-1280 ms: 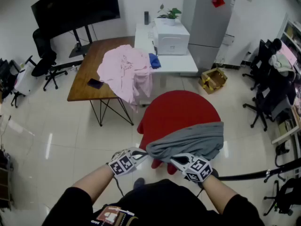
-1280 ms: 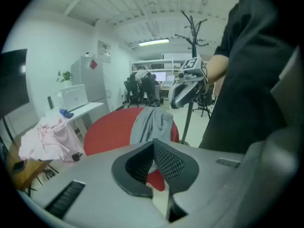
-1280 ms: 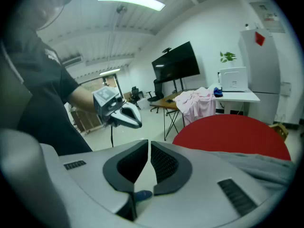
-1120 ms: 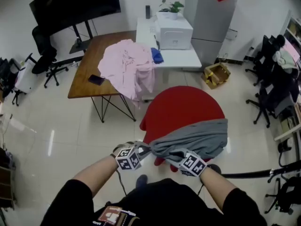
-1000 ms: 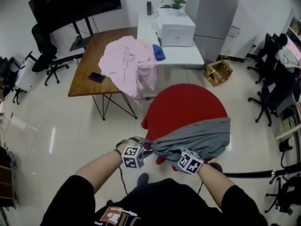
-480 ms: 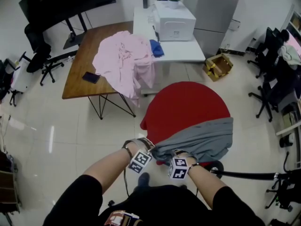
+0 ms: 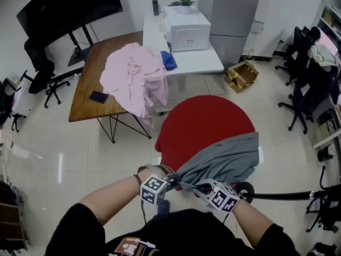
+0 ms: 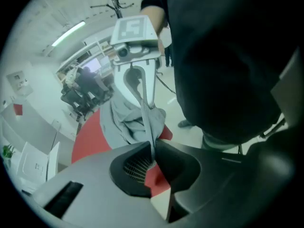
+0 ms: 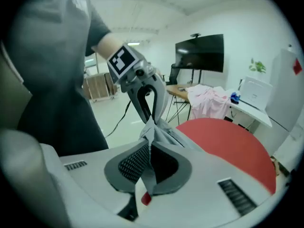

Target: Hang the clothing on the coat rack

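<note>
Two pinches hold the grey garment (image 7: pixel 226 156), which drapes off the red round surface (image 7: pixel 202 124) just ahead of you: your right tongs (image 7: pixel 200 186) are clamped on a fold, your left tongs (image 7: pixel 171 179) closing on a thin bunched edge. It looks light, soft and limp, likely to sag; take the collar or shoulders for hanging.

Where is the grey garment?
Head view, lower centre: grey garment draped over the red top, its near end pinched by the right gripper and closing left gripper.
</note>
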`<state>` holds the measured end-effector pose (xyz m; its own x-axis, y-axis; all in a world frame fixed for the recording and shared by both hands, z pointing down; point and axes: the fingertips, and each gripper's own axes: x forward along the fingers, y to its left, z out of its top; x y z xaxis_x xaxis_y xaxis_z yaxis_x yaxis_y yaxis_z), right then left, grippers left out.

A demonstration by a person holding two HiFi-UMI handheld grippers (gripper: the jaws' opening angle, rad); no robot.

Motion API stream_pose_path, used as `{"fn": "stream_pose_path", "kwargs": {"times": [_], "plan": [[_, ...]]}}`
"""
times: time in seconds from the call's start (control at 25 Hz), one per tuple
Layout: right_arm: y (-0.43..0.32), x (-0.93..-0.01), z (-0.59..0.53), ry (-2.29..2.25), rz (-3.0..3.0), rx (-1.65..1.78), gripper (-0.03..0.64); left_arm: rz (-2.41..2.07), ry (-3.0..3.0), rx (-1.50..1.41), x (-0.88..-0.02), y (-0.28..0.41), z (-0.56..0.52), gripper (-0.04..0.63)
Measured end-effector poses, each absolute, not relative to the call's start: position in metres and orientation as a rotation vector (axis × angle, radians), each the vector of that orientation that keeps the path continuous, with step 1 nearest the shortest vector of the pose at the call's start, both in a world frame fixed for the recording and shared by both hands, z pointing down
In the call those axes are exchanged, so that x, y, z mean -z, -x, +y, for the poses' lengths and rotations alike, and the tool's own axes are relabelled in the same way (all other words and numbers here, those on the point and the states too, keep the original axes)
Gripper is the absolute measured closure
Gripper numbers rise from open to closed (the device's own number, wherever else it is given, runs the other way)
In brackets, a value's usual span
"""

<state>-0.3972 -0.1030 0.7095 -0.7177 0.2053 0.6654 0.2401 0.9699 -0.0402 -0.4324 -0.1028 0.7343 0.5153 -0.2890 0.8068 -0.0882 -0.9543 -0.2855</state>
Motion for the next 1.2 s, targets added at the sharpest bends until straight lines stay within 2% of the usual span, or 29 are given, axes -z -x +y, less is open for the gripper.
{"fn": "stream_pose_path", "kwargs": {"times": [0.28, 0.48, 0.72, 1.0, 1.2], "plan": [[0.291, -0.572, -0.125, 0.092, -2.713, -0.008, 0.614, 0.638, 2.775, 0.950, -0.585, 0.328, -0.123, 0.581], [0.201, -0.476, -0.139, -0.042, -2.891, 0.103, 0.614, 0.595, 2.655, 0.845, -0.492, 0.233, -0.134, 0.581], [0.102, -0.410, -0.144, -0.238, -2.969, 0.244, 0.614, 0.482, 2.467, 0.775, -0.416, 0.131, -0.131, 0.581], [0.040, -0.348, -0.125, -0.503, -3.112, 0.280, 0.614, 0.317, 2.581, 0.516, -0.360, 0.071, -0.117, 0.581], [0.027, -0.325, -0.109, -0.693, -3.067, 0.349, 0.614, 0.171, 2.590, 0.433, -0.339, 0.060, -0.100, 0.581]]}}
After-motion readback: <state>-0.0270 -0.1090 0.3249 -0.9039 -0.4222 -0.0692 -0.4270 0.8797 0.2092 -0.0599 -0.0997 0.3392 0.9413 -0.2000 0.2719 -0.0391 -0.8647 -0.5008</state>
